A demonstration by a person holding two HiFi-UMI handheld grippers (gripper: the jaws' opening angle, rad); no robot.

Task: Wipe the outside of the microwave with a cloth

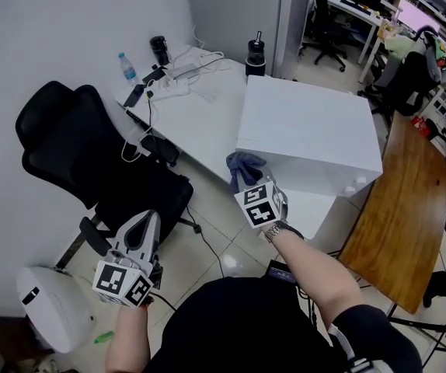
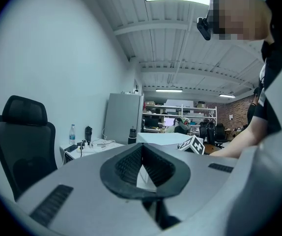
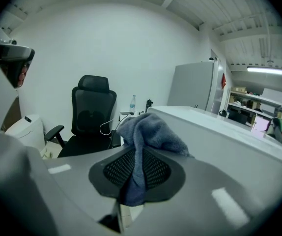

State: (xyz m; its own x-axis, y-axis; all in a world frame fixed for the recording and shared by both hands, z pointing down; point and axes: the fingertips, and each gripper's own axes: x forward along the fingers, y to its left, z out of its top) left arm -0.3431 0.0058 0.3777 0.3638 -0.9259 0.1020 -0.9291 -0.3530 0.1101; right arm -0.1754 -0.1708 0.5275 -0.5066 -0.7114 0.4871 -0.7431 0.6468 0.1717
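The microwave [image 1: 308, 127] is a white box on a white desk; it also fills the right of the right gripper view [image 3: 219, 132] and shows small past the left jaws [image 2: 163, 138]. My right gripper [image 1: 248, 180] is shut on a blue-grey cloth [image 1: 244, 168], held at the microwave's near left corner. In the right gripper view the cloth [image 3: 148, 132] is pinched between the pads and bunches over the tips of the right gripper [image 3: 137, 157]. My left gripper [image 1: 147, 219] hangs low at the left, jaws shut on nothing, pointing roughly level [image 2: 141, 151].
A black office chair [image 1: 91, 154] stands left of the desk [image 1: 200, 99], which carries cables, a water bottle [image 1: 127, 67] and a black flask [image 1: 255, 57]. A wooden table [image 1: 409, 200] lies to the right. A white rounded appliance [image 1: 52, 305] sits on the floor at lower left.
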